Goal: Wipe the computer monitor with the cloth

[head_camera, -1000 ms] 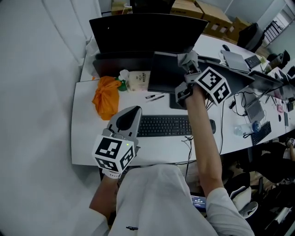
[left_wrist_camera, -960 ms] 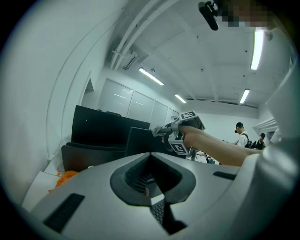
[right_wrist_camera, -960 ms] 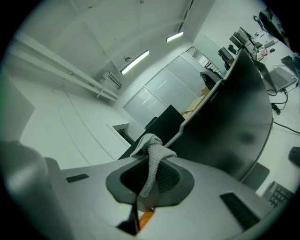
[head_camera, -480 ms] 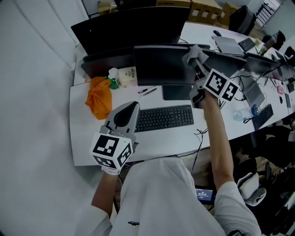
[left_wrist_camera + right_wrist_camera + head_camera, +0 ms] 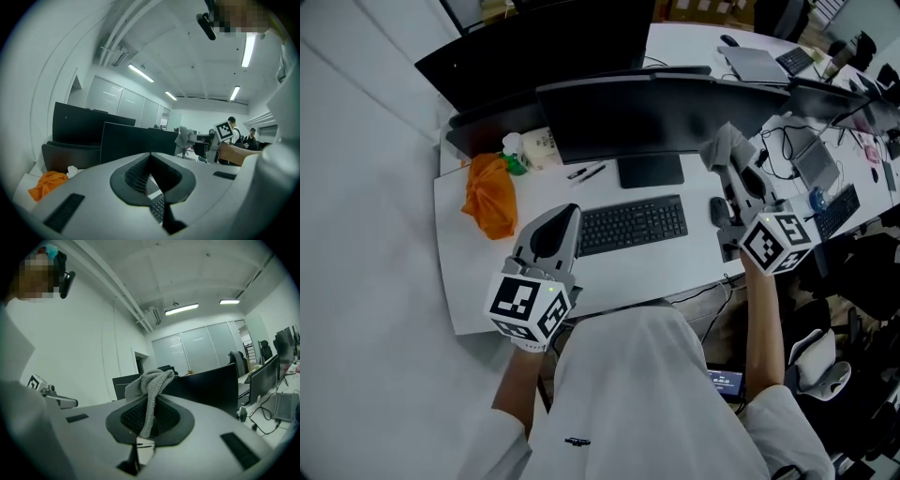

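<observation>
The black monitor (image 5: 656, 117) stands on its foot at the back of the white desk (image 5: 459, 253). My right gripper (image 5: 733, 167) is shut on a grey knitted cloth (image 5: 724, 145), held up by the screen's lower right part; I cannot tell whether the cloth touches the screen. In the right gripper view the cloth (image 5: 152, 390) hangs from between the shut jaws, with the monitor (image 5: 211, 385) behind. My left gripper (image 5: 553, 234) hovers over the desk's front left, shut and empty. The left gripper view shows the monitor (image 5: 136, 143) and the cloth (image 5: 184, 137).
A black keyboard (image 5: 633, 225) lies before the monitor, a mouse (image 5: 717, 211) at its right. An orange bundle (image 5: 487, 197), a small bottle (image 5: 514, 150) and pens (image 5: 586, 172) sit at the left. A second monitor (image 5: 534, 47) stands behind. Laptops and cables crowd the right.
My right gripper has carried the cloth rightward and lower across the monitor. The left gripper has stayed put.
</observation>
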{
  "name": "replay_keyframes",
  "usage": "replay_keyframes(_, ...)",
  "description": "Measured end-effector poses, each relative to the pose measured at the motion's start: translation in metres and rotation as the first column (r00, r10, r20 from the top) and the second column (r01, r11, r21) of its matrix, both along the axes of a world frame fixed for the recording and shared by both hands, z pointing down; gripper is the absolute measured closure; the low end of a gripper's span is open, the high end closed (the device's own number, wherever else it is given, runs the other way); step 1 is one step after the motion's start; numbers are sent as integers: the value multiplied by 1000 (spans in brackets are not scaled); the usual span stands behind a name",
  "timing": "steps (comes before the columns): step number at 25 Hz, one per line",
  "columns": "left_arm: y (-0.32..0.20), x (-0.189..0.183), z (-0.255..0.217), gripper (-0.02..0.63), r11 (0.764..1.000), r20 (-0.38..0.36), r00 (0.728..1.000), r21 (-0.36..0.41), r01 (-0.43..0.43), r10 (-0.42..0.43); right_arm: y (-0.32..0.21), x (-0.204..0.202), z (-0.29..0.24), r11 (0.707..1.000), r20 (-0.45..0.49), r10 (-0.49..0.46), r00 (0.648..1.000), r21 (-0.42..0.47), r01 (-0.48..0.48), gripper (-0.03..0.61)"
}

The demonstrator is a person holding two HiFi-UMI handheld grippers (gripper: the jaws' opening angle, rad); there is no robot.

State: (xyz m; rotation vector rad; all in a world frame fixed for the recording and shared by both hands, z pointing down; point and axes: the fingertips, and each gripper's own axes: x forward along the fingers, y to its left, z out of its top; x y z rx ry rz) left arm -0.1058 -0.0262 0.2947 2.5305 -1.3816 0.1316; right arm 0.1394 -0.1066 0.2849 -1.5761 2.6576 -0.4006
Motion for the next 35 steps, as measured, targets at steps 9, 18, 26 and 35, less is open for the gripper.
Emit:
replay_keyframes(9, -2, 25, -3, 595, 1000, -25, 1000, 21, -5, 5, 66, 51, 0, 995, -119, 58, 991, 88, -48, 552)
replay_keyframes(18, -1, 38, -7, 595, 999, -66, 998, 33, 1, 1, 123, 70, -1, 988, -231, 121, 965, 121, -94, 552)
replay_keyframes(26, 9, 65, 4, 595, 997, -59, 996, 12, -72, 73, 147, 72, 7, 982, -226, 158, 961, 142, -128, 552)
replay_keyframes(35, 7, 87, 1, 595, 997, -85, 993, 4, -78, 78, 138, 69, 25, 993, -240, 100, 966, 87, -82, 552)
